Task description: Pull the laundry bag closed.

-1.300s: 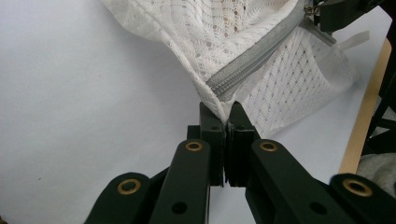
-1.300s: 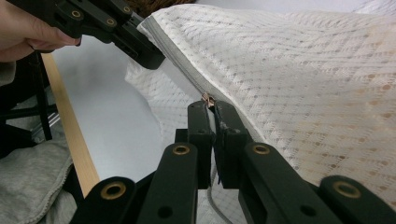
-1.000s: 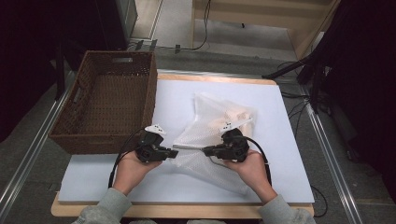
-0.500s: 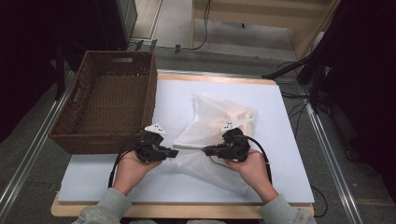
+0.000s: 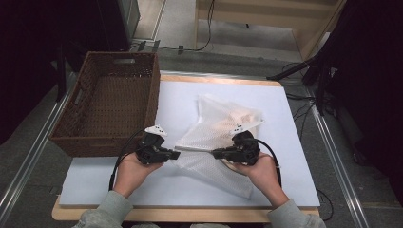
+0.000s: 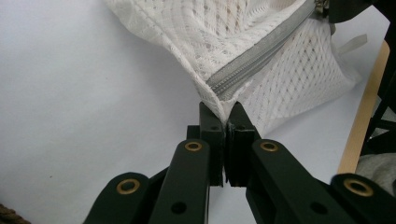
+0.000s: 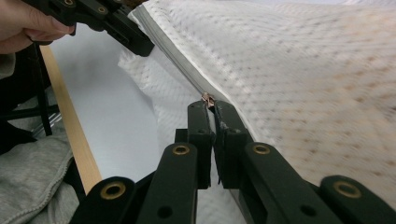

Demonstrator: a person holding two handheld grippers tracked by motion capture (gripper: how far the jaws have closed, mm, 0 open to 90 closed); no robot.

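A white mesh laundry bag (image 5: 216, 130) with something pale inside lies on the white board, stretched between my two grippers. Its grey zipper (image 6: 254, 58) runs along the raised edge. My left gripper (image 5: 174, 155) is shut on the bag's corner (image 6: 219, 103) at the zipper's end. My right gripper (image 5: 215, 154) is shut on the small metal zipper pull (image 7: 206, 98). In the right gripper view the left gripper (image 7: 140, 46) holds the far end of the zipper (image 7: 175, 60). The bag's lower flap (image 5: 216, 171) rests on the board.
A brown wicker basket (image 5: 71, 124) stands at the left, partly on the white board (image 5: 294, 171). The table's wooden front edge (image 5: 180, 213) runs below my hands. Cables and dark furniture lie beyond the table at the right.
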